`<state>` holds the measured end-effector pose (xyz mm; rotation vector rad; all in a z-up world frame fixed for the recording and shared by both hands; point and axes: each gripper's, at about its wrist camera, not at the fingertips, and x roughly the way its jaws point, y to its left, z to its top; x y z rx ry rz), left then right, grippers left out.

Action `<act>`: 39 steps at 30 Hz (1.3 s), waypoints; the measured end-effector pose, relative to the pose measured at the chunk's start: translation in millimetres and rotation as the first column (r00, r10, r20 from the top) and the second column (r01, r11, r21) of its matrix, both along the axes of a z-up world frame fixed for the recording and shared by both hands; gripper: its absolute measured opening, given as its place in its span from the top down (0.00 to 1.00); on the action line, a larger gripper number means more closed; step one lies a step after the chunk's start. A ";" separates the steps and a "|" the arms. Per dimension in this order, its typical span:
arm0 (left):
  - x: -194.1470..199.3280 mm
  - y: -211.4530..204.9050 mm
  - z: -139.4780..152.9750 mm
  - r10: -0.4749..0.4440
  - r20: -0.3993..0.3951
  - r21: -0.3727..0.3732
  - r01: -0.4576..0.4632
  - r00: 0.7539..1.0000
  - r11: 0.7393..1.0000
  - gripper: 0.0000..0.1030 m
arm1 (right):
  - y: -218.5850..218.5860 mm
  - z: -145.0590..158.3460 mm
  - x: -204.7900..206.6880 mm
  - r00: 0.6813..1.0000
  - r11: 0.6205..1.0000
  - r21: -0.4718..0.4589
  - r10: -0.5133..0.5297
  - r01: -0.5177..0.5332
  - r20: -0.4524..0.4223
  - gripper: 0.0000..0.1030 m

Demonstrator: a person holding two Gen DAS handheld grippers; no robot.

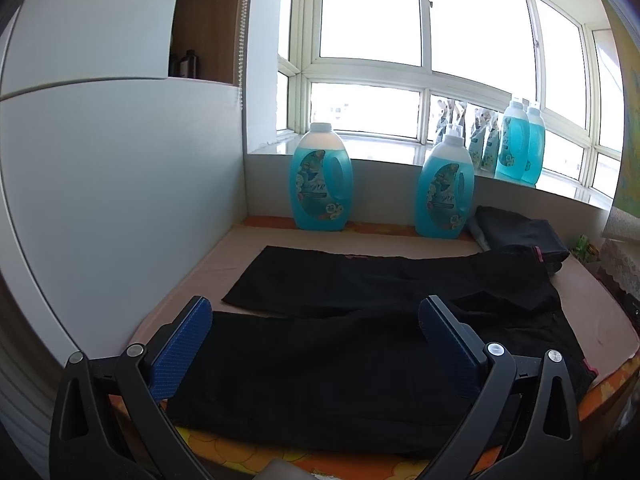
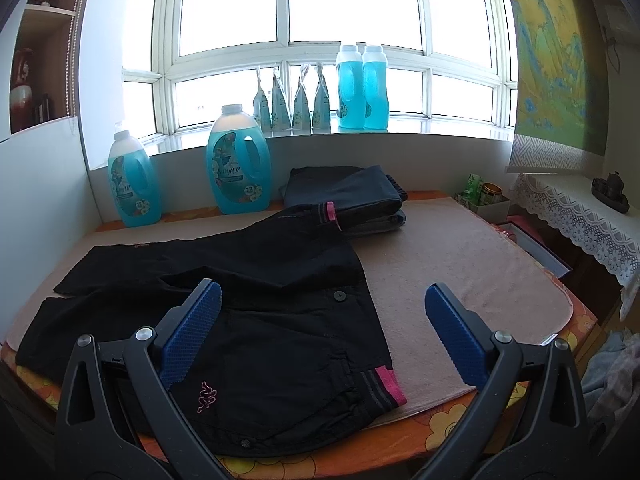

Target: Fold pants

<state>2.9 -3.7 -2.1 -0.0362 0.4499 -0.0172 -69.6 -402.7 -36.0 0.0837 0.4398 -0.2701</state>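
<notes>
Black pants (image 2: 248, 320) lie flat on the pink towel (image 2: 460, 272) over the worktop (image 2: 452, 432), prob. spread out so both legs can be matched before folding. Long axis runs left-right: waistband w/ pink trim toward the right, leg hems toward the left by the white panel. Legs lie side by side, slightly splayed. Left gripper (image 1: 316, 320) hovers over the near leg, jaws spread, nothing held. Right gripper (image 2: 324, 308) is over the waist end, also spread & empty. Folded dark clothes (image 2: 348, 192) are stacked at the back, touching the waistband's far corner.
</notes>
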 end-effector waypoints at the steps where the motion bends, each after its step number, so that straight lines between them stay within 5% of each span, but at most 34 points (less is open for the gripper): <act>1: 0.2 0.1 -0.6 -0.001 -0.002 -0.003 0.001 1.000 1.000 0.00 | 0.0 0.2 -0.3 1.000 1.000 -0.001 -0.003 0.003 0.001 0.00; 39: 5.3 2.6 -5.3 -0.015 -0.029 -0.024 0.014 0.999 1.000 0.00 | 1.9 4.7 -2.6 0.999 0.999 -0.023 -0.031 0.032 0.008 0.00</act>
